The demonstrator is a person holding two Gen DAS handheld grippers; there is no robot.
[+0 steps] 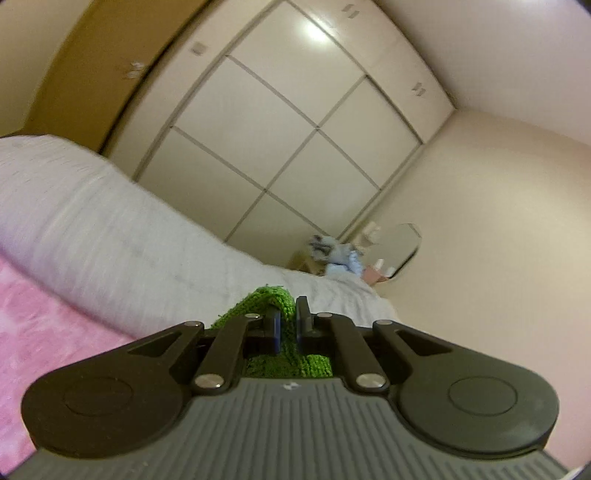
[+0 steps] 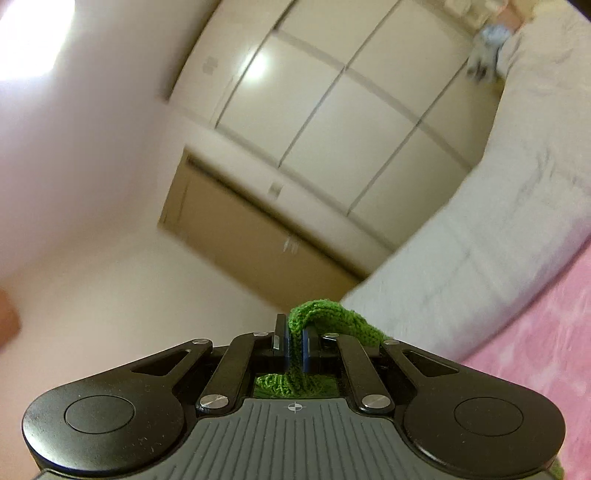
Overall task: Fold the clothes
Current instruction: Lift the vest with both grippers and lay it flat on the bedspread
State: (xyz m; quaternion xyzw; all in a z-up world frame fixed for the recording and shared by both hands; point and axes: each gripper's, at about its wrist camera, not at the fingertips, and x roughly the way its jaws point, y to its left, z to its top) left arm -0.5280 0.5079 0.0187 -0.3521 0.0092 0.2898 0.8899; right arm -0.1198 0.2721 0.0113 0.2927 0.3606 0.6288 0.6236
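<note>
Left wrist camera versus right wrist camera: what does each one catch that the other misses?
Only the left wrist view shows an oval wall mirror in the far corner. Only the right wrist view shows a bright glare on the ceiling. Both show a hand-held gripper, left and right, each shut on the green knitted garment, plus the cream panelled wardrobe, pink blanket and white bedcover.
</note>
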